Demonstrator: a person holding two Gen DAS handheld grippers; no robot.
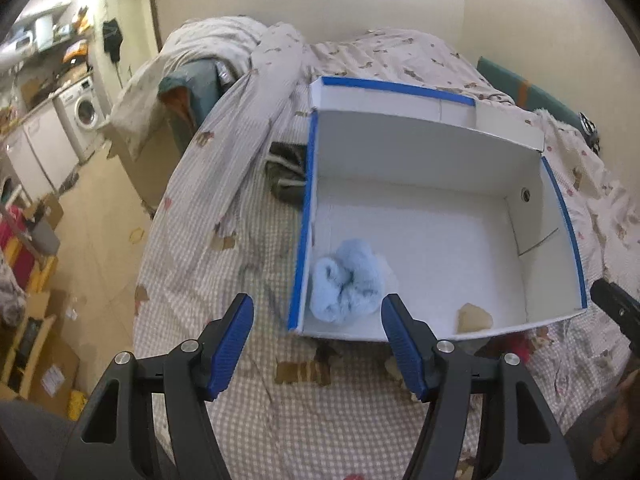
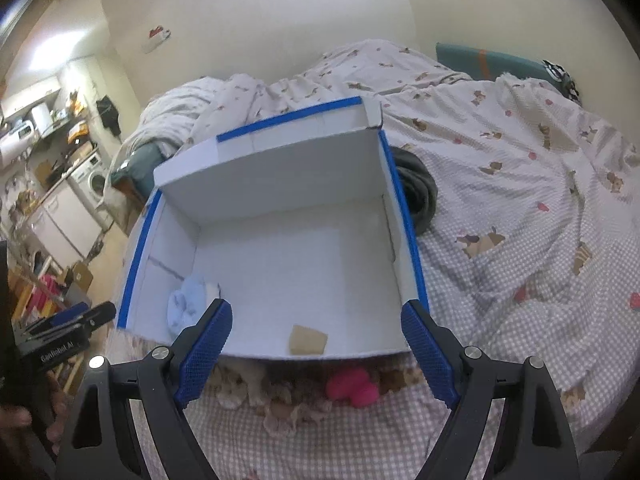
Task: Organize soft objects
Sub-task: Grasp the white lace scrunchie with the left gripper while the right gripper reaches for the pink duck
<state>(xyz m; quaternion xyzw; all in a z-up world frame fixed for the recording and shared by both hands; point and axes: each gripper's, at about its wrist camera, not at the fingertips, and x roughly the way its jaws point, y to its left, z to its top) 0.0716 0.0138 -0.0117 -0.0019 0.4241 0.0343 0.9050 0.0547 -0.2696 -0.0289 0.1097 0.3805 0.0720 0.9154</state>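
A white cardboard box with blue tape edges [image 1: 432, 168] [image 2: 280, 184] stands open on the bed. A light blue fluffy rolled sock [image 1: 346, 282] [image 2: 186, 300] lies in its near left corner. A tan patch [image 1: 474, 317] [image 2: 307, 339] shows low on the inside of the near wall. A pink soft item [image 2: 352, 390] and a cream fuzzy item [image 2: 252, 384] lie on the bed just in front of the box. My left gripper [image 1: 318, 346] is open and empty, just short of the blue sock. My right gripper [image 2: 318, 354] is open and empty above the box's near wall.
A dark green striped garment [image 1: 288, 174] lies left of the box; it shows as a dark roll [image 2: 418, 188] in the right wrist view. A bunched duvet [image 1: 260, 80] lies behind. The bed's edge drops to the floor [image 1: 104, 208] on the left, with cluttered shelves and a washing machine [image 1: 86, 110].
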